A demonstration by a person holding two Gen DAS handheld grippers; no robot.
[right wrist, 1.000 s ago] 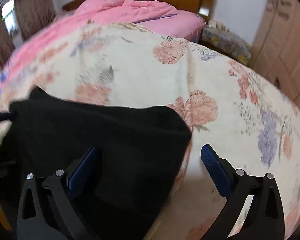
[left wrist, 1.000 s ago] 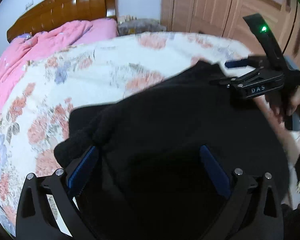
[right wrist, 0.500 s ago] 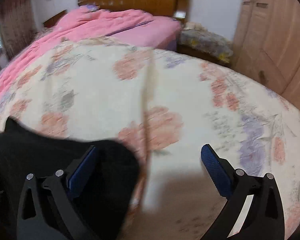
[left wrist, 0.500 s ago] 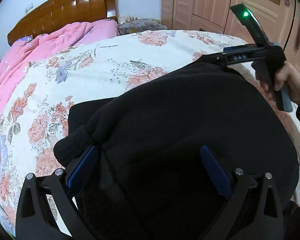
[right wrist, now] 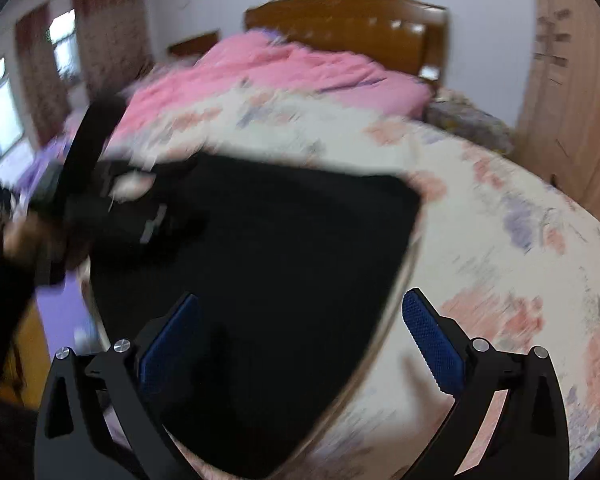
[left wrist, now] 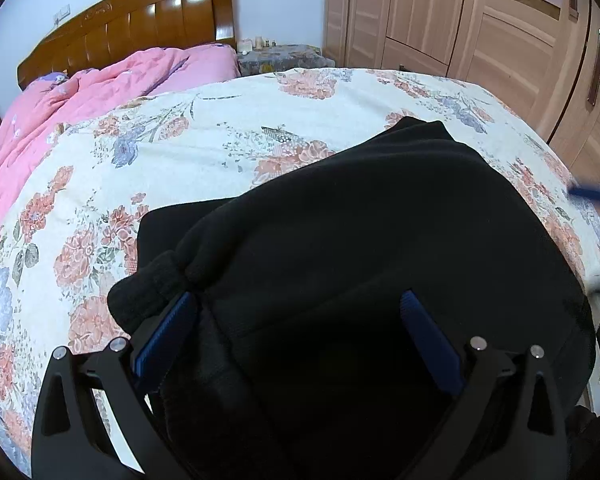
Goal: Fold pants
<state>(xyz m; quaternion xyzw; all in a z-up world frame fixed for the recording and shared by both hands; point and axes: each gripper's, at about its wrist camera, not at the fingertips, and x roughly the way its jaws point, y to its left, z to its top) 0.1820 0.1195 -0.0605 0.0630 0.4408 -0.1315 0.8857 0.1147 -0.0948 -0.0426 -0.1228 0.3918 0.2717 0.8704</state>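
The black pants (left wrist: 360,240) lie folded in a thick pile on the floral bedspread (left wrist: 188,152) near the bed's front edge. My left gripper (left wrist: 300,320) is open, just above the pile, with a ribbed cuff (left wrist: 148,292) bunched by its left finger. My right gripper (right wrist: 300,320) is open and empty over the pile's right edge; the pants (right wrist: 268,264) show blurred there. The left gripper's body (right wrist: 80,160) and the hand holding it appear at the left of the right wrist view. A blue fingertip (left wrist: 588,192) of the right gripper shows at the far right of the left wrist view.
A pink quilt (left wrist: 60,108) lies bunched at the head of the bed under a wooden headboard (left wrist: 132,32). A nightstand (left wrist: 280,56) stands beside it. Wooden wardrobe doors (left wrist: 480,28) line the right. The bed's edge drops off at the right.
My right gripper has let go of the pants, pulled back to the right and swung to face the pile. The pants now rest flat. My left gripper has barely moved.
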